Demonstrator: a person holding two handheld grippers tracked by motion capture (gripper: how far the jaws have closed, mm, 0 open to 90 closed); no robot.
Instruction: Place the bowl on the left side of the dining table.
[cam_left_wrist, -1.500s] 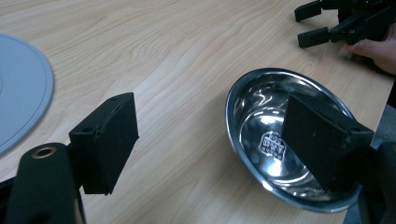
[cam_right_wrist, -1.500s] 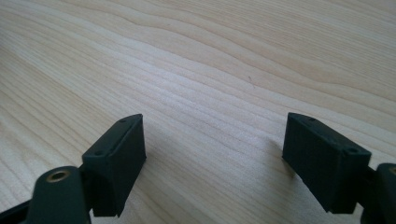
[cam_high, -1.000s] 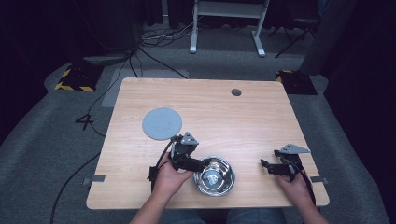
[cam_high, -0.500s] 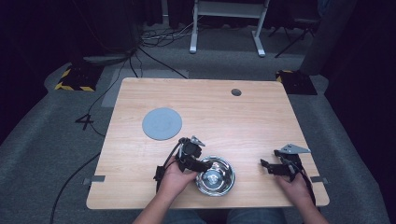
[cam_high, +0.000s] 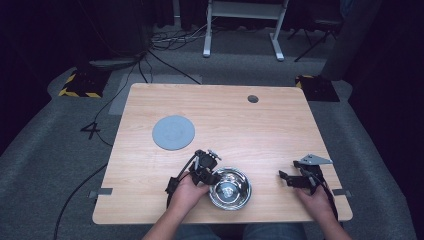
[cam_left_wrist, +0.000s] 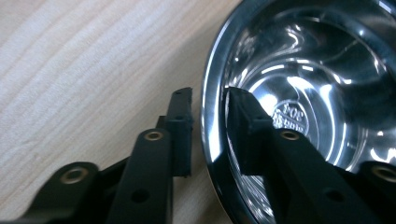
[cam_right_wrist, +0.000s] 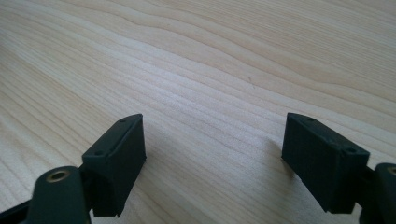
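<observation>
In the high view a shiny round stainless-steel bowl (cam_high: 230, 188) sits on the light wooden table (cam_high: 280, 130), low in the frame and a little left of centre, near the table's front edge. The left gripper (cam_high: 210, 176) is at the bowl's left rim, with the person's left hand (cam_high: 186, 193) behind it. In the left gripper view the bowl (cam_left_wrist: 299, 79) takes up the right side of the picture, and the gripper (cam_left_wrist: 208, 126) straddles its rim: one black jaw stands outside the wall, over the wood, the other inside the bowl. The jaws have just been closing, with the rim between them; they now stand narrow, close against the wall on either side, though a thin gap may remain by the outer pad. The right gripper (cam_high: 289, 178) rests at the lower right of the high view, well apart from the bowl; in the right gripper view its jaws (cam_right_wrist: 212, 163) stand wide open over bare wood, holding nothing. A flat grey round disc (cam_high: 173, 132) lies at the table's left, up from the bowl.
</observation>
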